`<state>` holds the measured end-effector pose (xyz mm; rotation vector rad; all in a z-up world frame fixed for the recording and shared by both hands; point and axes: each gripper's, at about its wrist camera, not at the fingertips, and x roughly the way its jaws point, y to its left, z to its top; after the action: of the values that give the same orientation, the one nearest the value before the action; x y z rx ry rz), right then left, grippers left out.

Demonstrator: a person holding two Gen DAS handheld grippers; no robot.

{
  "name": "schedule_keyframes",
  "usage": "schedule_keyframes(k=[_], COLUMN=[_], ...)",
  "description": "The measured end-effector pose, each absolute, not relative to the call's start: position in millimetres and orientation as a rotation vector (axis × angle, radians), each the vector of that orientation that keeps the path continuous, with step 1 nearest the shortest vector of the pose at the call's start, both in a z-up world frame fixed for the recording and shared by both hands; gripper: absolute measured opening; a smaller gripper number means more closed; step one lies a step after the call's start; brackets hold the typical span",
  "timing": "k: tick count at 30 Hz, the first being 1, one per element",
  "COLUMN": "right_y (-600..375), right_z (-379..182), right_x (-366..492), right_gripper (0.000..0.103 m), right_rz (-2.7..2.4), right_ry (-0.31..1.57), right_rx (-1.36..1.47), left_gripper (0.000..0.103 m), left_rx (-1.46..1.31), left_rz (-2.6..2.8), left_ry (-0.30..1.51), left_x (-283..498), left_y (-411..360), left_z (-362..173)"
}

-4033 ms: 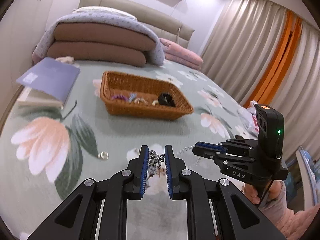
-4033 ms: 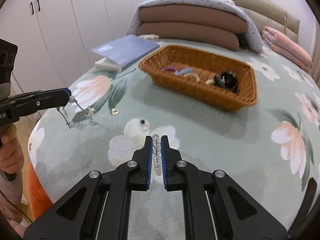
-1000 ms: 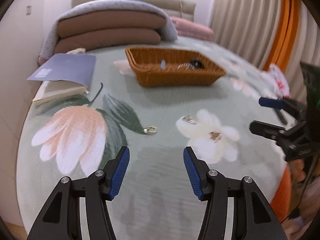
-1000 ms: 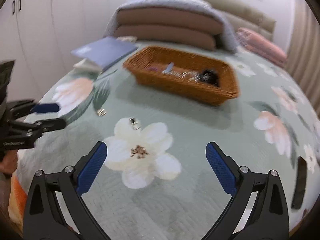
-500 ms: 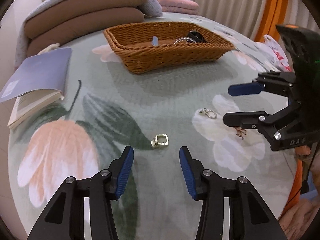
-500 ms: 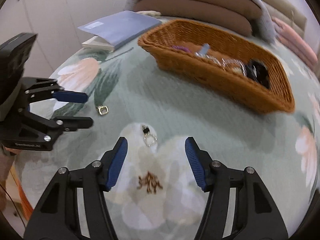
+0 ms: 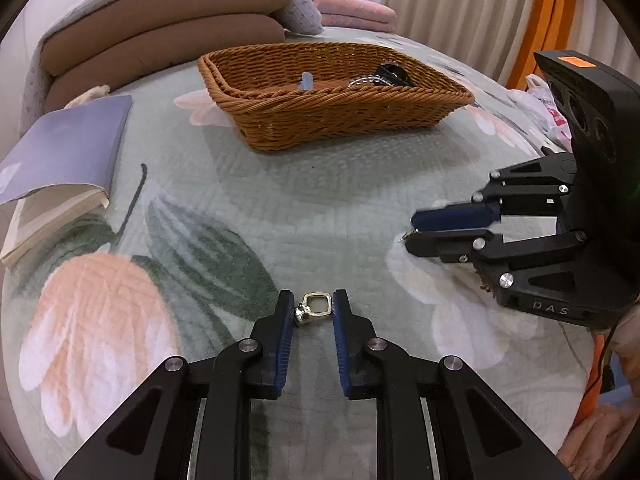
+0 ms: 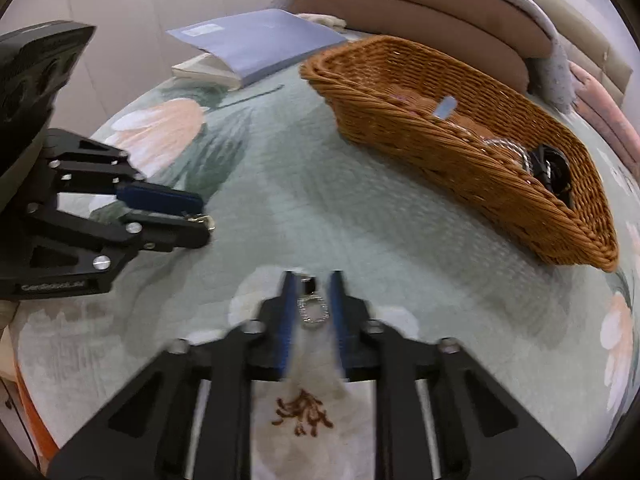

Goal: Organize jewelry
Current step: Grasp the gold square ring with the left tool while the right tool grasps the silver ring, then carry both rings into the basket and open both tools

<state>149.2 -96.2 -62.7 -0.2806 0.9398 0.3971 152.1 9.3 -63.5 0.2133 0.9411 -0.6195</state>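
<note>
Jewelry already lies in the far wicker basket (image 7: 340, 120), and I have the left gripper (image 7: 310, 312) closing around a gold ring (image 7: 314, 307) and the right gripper (image 8: 312, 304) clamped nearly shut around a silver ring (image 8: 313, 311), both on the bedspread (image 7: 320, 208), basket drop pending.

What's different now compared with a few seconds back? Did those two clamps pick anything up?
Four seconds ago each gripper held a chain; those now seem to lie in the wicker basket. Both came down with jaws wide. The left gripper is closing around a gold ring, and the right gripper around a sparkly hoop earring. Basket, book and pillows stayed put.
</note>
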Motion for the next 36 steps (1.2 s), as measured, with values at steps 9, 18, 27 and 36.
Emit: schedule_keyframes(k=[9, 18, 27, 36], right_y=[-118, -171, -228, -232], right_z=[-33, 43, 51, 21], right_x=[125, 133, 236, 299], right_gripper=[0.008, 0.008, 0.008, 0.008], right_rz=[0.370, 0.270, 0.212, 0.164], right_ry=[0.877, 0.724, 0.817, 0.867], right_rx=[-0.252, -0.154, 0.082, 0.139], left_gripper=[0.019, 0.019, 0.019, 0.020], left_rx=[0.146, 0.057, -0.079, -0.111], left_rz=[-0.659, -0.712, -0.664, -0.555], left_ry=[0.861, 0.741, 0.778, 0.835], left_x=[142, 155, 235, 291], left_y=[12, -7, -40, -64], left_z=[-36, 17, 39, 10])
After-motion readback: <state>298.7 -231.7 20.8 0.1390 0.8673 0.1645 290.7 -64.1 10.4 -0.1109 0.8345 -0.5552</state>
